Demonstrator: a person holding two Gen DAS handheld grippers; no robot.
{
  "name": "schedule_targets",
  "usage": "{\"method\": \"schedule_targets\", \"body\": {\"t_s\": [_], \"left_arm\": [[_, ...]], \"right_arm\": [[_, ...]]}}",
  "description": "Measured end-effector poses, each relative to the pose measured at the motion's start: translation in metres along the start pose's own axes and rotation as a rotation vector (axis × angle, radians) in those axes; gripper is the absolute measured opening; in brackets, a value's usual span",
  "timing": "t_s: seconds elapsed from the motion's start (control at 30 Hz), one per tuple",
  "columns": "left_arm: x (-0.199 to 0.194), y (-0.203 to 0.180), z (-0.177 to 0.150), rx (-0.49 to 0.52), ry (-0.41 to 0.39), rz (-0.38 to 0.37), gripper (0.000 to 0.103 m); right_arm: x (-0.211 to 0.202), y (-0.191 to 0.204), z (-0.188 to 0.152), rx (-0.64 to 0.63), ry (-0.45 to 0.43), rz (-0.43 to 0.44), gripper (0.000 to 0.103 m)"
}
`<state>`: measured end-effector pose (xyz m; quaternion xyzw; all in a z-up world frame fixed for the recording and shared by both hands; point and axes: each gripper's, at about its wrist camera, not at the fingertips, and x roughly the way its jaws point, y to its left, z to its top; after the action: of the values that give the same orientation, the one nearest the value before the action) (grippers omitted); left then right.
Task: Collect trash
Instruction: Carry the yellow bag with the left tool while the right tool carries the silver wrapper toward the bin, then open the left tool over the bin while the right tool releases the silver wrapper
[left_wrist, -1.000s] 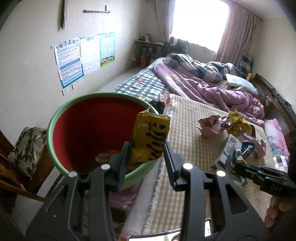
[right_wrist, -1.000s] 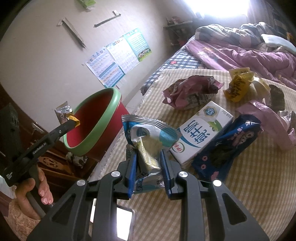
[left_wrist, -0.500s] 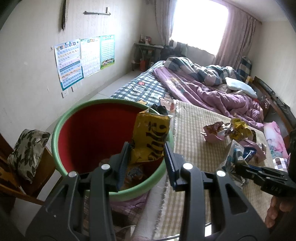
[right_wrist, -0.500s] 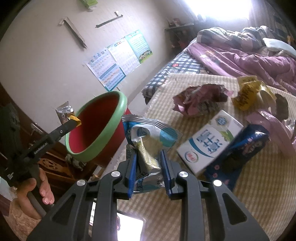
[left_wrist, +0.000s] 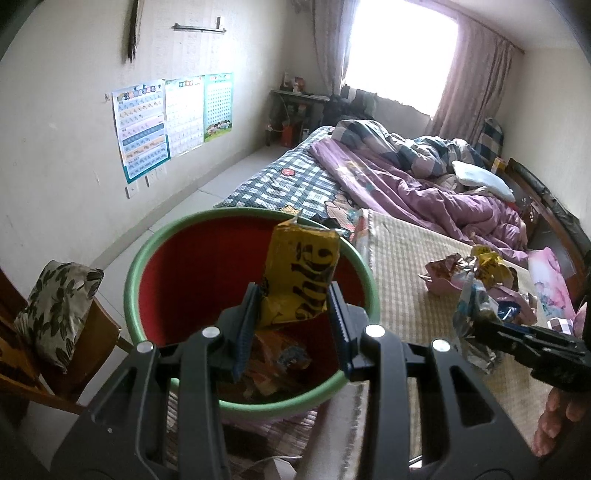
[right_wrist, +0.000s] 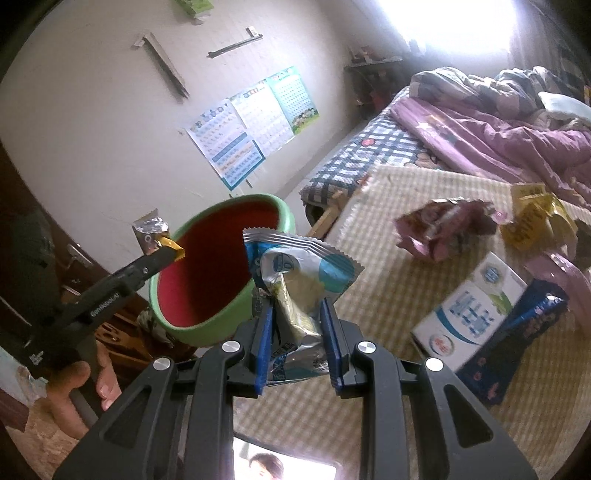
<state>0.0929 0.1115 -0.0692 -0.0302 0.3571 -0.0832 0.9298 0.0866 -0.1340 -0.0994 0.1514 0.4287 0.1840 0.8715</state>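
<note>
**Two wrappers gripped, one over the bin**

The left gripper (left_wrist: 291, 321) is clamped on a yellow snack wrapper (left_wrist: 301, 273), which stands upright between its two fingers, the lower end pinched and the torn top rising above the tips. Wrapper and fingers sit directly over the mouth of the red bin with a green rim (left_wrist: 147, 258), and crumpled packets (left_wrist: 277, 363) lie at the bottom of the bin just below the fingers. From the right wrist view the same gripper reaches in from the left, its tip holding the wrapper's yellow and silver end at the near rim of the bin (right_wrist: 284, 218).

The right gripper (right_wrist: 297, 343) is closed on a blue and white foil wrapper (right_wrist: 299, 273). The crinkled packet fans out above the fingers, its lower part squeezed between the blue pads (right_wrist: 264, 343). It is held beside the bin, to the bin's right, above the edge of the checked straw mat (right_wrist: 388, 295) covering the bed.

More rubbish lies on the mat, well apart from both grippers: a white and blue milk carton (right_wrist: 469, 310), a dark blue packet (right_wrist: 517, 332) touching its side, a pink crumpled wrapper (right_wrist: 443, 225) and a yellow crumpled wrapper (right_wrist: 535, 218) farther back. A purple quilt (left_wrist: 424, 188) is bunched at the far end of the bed.
</note>
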Motion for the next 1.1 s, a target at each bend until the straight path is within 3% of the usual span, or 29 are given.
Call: {"method": "schedule_targets", "body": {"t_s": [0.47, 1.1], "left_arm": [[0.017, 0.037, -0.003, -0.023, 0.039, 0.01, 0.035], [0.027, 0.055, -0.005, -0.02, 0.061, 0.002, 0.036]], "right_arm": [[0.042, 0.053, 0.032, -0.062, -0.004, 0.034, 0.026], [0.079, 0.072, 0.035, -0.063, 0.029, 0.011, 0.026]]}}
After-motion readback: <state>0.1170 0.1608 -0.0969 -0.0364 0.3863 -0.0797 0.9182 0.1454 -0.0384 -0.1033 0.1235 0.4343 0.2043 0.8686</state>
